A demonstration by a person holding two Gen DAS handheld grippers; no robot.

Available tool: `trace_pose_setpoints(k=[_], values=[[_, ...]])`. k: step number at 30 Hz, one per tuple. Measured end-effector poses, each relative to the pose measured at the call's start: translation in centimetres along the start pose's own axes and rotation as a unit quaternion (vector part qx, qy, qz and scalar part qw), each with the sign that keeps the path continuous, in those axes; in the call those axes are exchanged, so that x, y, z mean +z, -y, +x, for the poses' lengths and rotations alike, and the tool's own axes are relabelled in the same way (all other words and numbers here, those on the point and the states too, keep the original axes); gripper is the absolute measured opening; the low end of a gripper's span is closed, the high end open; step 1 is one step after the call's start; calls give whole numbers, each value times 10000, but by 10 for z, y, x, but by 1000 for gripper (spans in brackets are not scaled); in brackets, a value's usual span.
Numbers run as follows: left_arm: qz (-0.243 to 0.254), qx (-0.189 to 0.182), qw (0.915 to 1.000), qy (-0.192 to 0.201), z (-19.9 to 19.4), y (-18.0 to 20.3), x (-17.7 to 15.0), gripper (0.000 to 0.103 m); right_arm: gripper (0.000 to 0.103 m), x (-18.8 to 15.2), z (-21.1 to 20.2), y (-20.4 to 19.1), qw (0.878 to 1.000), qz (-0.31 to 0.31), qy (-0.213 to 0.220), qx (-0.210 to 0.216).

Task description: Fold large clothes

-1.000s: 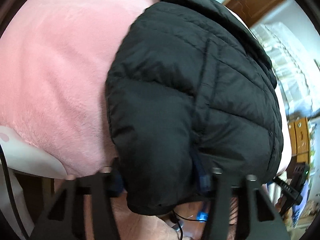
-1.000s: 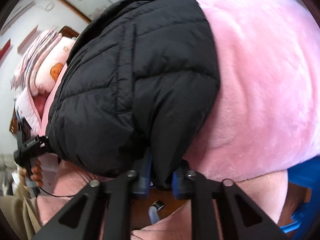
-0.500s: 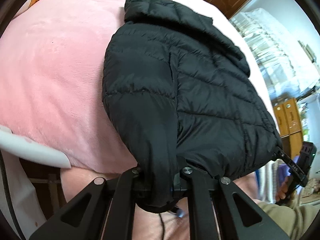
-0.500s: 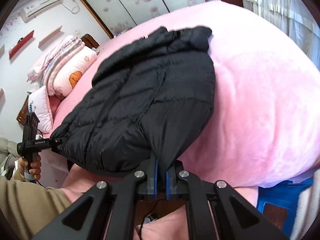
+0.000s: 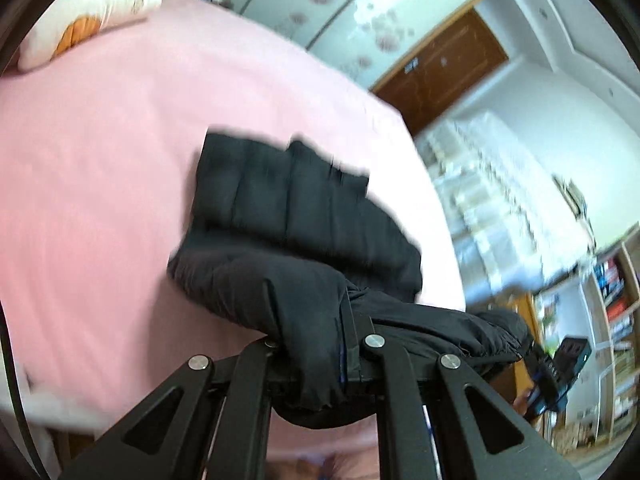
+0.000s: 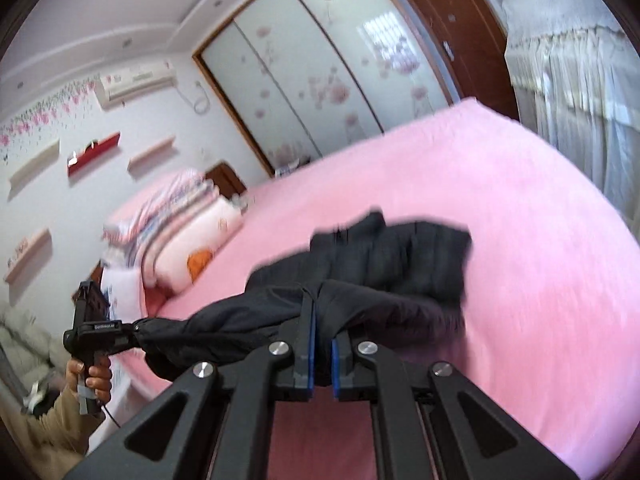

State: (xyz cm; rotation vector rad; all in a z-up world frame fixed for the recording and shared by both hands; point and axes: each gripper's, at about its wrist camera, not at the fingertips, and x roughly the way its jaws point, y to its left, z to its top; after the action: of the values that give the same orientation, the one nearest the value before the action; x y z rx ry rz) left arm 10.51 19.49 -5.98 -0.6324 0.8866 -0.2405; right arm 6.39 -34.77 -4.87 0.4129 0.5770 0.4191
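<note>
A black quilted puffer jacket (image 5: 296, 216) lies on the pink bed (image 5: 100, 184), its near hem lifted off the cover. My left gripper (image 5: 320, 344) is shut on one corner of the hem. My right gripper (image 6: 322, 336) is shut on the other corner, the fabric pinched between its blue pads (image 6: 311, 344). The jacket (image 6: 400, 264) hangs stretched between the two grippers while its collar end rests on the bed (image 6: 520, 216). The left gripper also shows in the right wrist view (image 6: 96, 332), and the right gripper in the left wrist view (image 5: 560, 364).
Pillows and folded bedding (image 6: 176, 236) are stacked at the head of the bed. A wardrobe with floral sliding doors (image 6: 320, 64) and a brown door (image 6: 452, 28) stand beyond the bed. White curtains (image 6: 568, 92) hang at the right. Shelves (image 5: 616, 300) stand past the bed's far side.
Both grippers have risen and pulled the jacket's hem up and away from the bed edge. The jacket's lower half is now lifted, and the cameras look across the room.
</note>
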Motion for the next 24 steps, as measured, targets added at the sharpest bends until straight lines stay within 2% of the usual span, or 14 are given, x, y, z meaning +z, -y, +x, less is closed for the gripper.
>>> trace_pose_setpoints(k=[3,6,8,10,13,15,18,20,22,24], values=[[-41,210,9994,289,34,16,54,7,5,42,40,11,9997,102,180,-98],[-137,443,9983,364,80,18,94,7,5,78,90,34,9986,402,184,-299],[-63,756,9968,271,118,16,115,8,5,94,136,56,9967,640,34,-498],[-49,1113,9938,6,163,8,130,10,5,98,169,73,9945,808,-142,-656],[-148,1360,9900,-336,212,-8,138,14,10,93,228,104,9864,1114,-617,-1037],[-245,1347,9897,-423,230,-18,138,20,13,86,249,119,9802,1328,-896,-1162],[-262,1149,9918,-499,233,-19,138,27,25,76,264,134,9729,1577,-1256,-1134],[-245,957,9936,-547,231,-19,141,35,28,74,260,134,9749,1508,-1266,-1038],[-269,693,9957,-558,228,-19,143,51,33,75,247,129,9788,1377,-1229,-887],[-272,401,9974,-538,217,-15,148,61,40,79,237,126,9814,1324,-1211,-678]])
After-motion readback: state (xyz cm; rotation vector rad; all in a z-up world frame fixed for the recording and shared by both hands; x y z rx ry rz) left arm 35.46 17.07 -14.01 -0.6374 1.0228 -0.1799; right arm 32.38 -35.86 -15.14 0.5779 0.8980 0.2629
